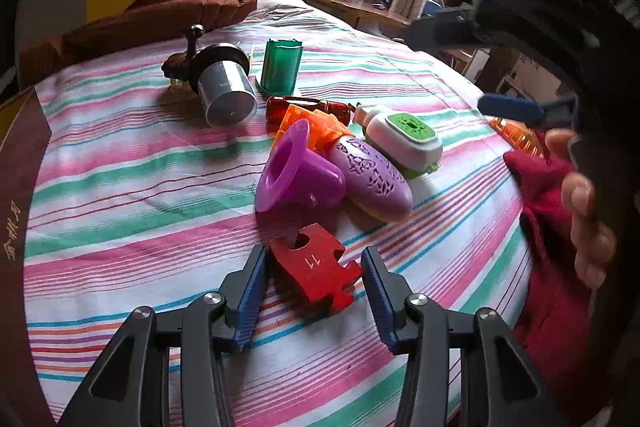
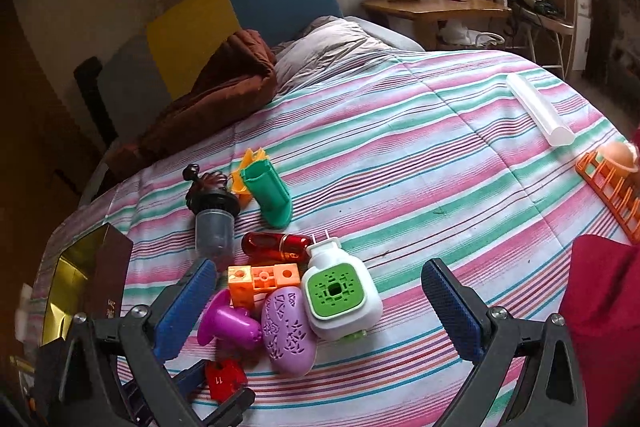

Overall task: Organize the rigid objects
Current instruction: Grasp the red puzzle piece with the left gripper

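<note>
A red puzzle piece marked 11 lies on the striped bedspread between the fingers of my left gripper, which is open around it; the left pad looks close to its edge. It also shows in the right wrist view. Behind it lie a purple funnel, a purple perforated case, a white and green plug-in device, an orange block, a red bottle, a green cup and a metal grinder. My right gripper is open and empty above the pile.
A dark box with a gold inside stands at the bed's left edge. An orange rack holding an egg and a white tube lie at the right. A brown blanket and pillow lie at the headboard. A red sleeve is at right.
</note>
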`<state>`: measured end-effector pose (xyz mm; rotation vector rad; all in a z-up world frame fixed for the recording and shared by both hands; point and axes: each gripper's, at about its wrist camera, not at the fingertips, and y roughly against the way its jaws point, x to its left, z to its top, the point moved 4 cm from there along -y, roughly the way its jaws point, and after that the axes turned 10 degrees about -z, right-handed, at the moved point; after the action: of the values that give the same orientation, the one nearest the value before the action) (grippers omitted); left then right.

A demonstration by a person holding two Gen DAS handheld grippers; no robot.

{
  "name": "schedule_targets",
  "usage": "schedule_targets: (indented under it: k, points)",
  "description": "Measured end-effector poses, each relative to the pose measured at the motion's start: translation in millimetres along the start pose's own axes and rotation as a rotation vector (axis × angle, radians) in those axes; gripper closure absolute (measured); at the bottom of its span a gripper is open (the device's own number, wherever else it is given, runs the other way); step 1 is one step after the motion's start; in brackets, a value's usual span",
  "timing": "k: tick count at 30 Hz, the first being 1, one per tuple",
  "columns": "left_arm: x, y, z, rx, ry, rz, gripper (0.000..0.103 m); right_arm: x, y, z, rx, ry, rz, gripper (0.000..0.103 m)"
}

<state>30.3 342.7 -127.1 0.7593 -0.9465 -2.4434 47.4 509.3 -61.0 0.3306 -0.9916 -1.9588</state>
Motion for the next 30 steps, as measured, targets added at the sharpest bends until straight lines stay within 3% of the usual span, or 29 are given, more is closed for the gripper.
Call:
schedule_targets:
  k: [13,17,24,30]
  points:
    - [7.3,19.7,-14.9,-0.015,-0.022,-0.011,0.056,19.8,0.6,-5.2,0.013,0.063,0.079,0.000]
    - [9.7,28.4,-20.4,-0.020,-0.024,-0.016,0.056,40.6,1.5,-12.3,0.017,0.158,0.107,0.000]
    - [15.5,47.8,-31.9,-0.044,-0.044,-0.006,0.056,77.4,-2.6,-33.5,0.008,0.351,0.057,0.000]
    - [26.4,60.2,-40.4,-0.062,-0.026,-0.006,0.056,90.4,-16.5,-45.5,0.067,0.394,0.073,0.009]
